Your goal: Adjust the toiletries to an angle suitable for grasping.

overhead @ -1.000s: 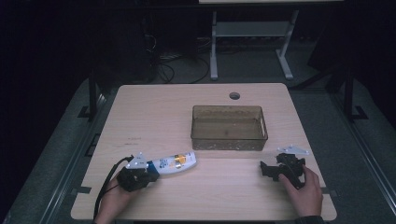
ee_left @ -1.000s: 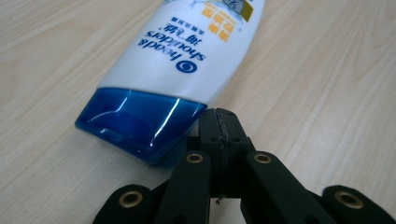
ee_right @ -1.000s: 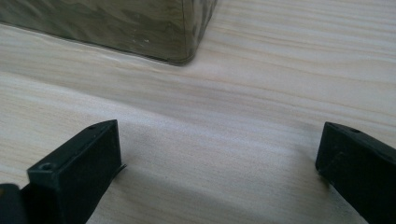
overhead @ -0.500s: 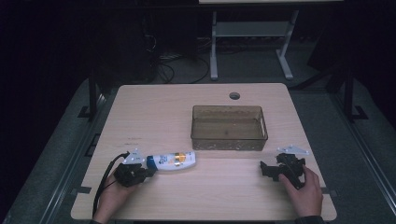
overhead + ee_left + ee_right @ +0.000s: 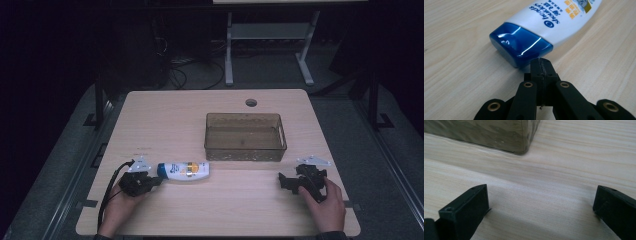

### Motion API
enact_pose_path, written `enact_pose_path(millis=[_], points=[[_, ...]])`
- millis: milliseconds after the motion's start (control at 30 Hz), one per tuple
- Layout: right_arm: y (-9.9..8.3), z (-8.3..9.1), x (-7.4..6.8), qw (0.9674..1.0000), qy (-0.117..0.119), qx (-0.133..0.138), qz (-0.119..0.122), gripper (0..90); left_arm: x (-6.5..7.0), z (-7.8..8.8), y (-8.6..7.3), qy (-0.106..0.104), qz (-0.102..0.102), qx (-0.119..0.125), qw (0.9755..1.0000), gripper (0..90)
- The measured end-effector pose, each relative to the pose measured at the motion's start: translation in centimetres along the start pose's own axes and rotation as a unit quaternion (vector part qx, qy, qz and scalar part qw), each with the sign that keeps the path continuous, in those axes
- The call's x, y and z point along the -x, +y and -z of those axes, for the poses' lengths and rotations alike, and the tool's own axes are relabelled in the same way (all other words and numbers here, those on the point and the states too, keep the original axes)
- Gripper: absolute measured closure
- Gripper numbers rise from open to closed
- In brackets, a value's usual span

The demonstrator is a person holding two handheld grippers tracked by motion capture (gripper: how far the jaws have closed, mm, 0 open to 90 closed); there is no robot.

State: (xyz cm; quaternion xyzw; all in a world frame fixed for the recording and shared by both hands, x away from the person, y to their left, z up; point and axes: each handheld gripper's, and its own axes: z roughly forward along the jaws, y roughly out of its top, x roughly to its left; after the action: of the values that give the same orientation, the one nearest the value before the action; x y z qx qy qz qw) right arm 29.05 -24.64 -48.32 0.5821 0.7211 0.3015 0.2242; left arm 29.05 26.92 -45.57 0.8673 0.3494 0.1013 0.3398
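Note:
A white shampoo bottle [image 5: 184, 171] with a blue cap [image 5: 520, 45] lies on its side on the wooden table [image 5: 200, 125], front left. My left gripper [image 5: 152, 182] rests on the table just left of the cap; in the left gripper view its tips [image 5: 541, 65] are pressed together, shut, with nothing between them, right beside the cap. My right gripper [image 5: 286, 182] lies at the front right in a hand, jaws wide open over bare wood [image 5: 541, 202]. A brown translucent bin [image 5: 245, 136] stands in the middle right.
The bin's corner [image 5: 521, 142] rises a short way ahead of my right gripper. A round cable hole [image 5: 251, 103] sits near the table's far edge. A black cable [image 5: 107, 190] trails from the left gripper toward the front edge. Dark floor and a metal stand lie beyond.
My left gripper has drawn back a little to the left, away from the bottle's cap end. The bottle and the right gripper have kept their places.

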Motion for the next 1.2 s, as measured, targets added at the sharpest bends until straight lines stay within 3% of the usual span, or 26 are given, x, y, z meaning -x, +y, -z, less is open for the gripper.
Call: enact_pose_path(millis=[200,400,700,1200], points=[[0.0,0.0,0.0,1.0000,0.000,0.000,0.000,0.0,0.5,0.5,0.4,-0.018,0.007,0.018,0.9997,89.6],[0.0,0.0,0.0,1.0000,0.000,0.000,0.001,0.0,1.4,1.1,2.4,-0.031,-0.006,0.038,0.9988,89.6],[0.0,0.0,0.0,1.0000,0.000,0.000,0.002,0.0,1.7,0.1,5.3,-0.038,-0.017,0.049,0.9979,89.5],[0.0,0.0,0.0,1.0000,0.000,0.000,0.002,0.0,1.2,-2.0,8.1,-0.038,-0.024,0.052,0.9976,89.6]])
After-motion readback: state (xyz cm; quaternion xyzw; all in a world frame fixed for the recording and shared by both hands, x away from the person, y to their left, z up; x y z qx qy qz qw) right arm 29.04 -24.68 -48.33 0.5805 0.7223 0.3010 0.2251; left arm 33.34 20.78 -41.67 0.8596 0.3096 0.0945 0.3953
